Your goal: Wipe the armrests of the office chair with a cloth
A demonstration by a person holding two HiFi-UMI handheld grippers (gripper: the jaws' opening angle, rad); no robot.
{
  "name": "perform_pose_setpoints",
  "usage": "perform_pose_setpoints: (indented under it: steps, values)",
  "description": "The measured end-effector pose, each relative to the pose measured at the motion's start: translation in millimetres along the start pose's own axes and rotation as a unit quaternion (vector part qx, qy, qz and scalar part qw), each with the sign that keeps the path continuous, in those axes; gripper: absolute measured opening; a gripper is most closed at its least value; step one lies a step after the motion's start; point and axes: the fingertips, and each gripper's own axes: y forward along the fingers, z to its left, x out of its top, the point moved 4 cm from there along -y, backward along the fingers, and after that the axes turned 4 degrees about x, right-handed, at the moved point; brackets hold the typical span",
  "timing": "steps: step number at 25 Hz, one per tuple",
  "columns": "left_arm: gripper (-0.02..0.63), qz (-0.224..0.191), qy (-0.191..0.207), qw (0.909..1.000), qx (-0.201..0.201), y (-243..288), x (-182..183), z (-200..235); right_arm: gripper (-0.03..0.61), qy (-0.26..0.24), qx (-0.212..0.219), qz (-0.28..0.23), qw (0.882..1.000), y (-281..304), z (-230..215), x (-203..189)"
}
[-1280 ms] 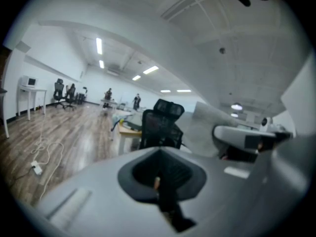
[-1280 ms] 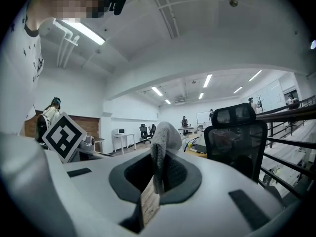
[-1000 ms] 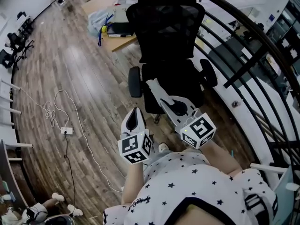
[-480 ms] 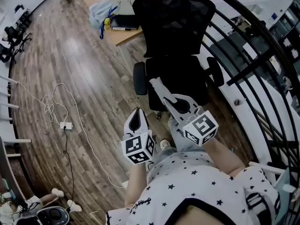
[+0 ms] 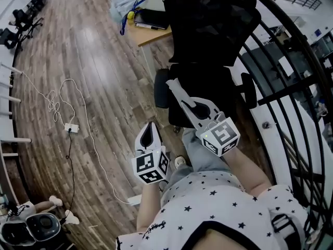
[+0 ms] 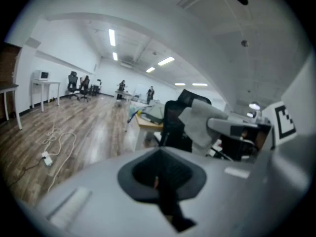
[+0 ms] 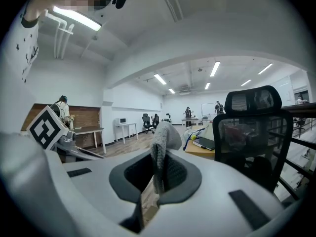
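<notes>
The black office chair point(image 5: 208, 40) stands in front of me, its seat at mid view. Its left armrest point(image 5: 161, 89) and right armrest point(image 5: 249, 90) are dark oval pads. My right gripper point(image 5: 173, 86) reaches out over the seat's left side, its tip just beside the left armrest. It is shut on a grey cloth point(image 7: 163, 137), which sticks up between the jaws. My left gripper point(image 5: 150, 125) hangs lower over the floor, apart from the chair, shut with nothing in it. From the left gripper view I see the cloth point(image 6: 197, 125) in front of the chair back point(image 6: 173, 120).
A wooden desk point(image 5: 156, 35) with a dark notebook and a plastic bag stands behind the chair on the left. A black railing point(image 5: 291, 92) runs down the right side. A white cable and power strip point(image 5: 70, 128) lie on the wood floor at left.
My right gripper with the cloth has drawn closer to the left armrest. The head view has shifted, so the chair sits further right. The left gripper has hardly moved.
</notes>
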Motion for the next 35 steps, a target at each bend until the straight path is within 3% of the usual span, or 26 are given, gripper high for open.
perform_pose_setpoints:
  steps: [21, 35]
  values:
    - [0.008, 0.077, -0.025, 0.9961, 0.034, 113.1, -36.2, 8.4, 0.026, 0.000, 0.018, 0.091, 0.996, 130.1, -135.7, -90.3]
    - [0.008, 0.115, -0.047, 0.9907, 0.055, 167.2, -55.9, 24.0, 0.026, -0.036, 0.039, 0.199, 0.979, 222.7, -192.6, -183.7]
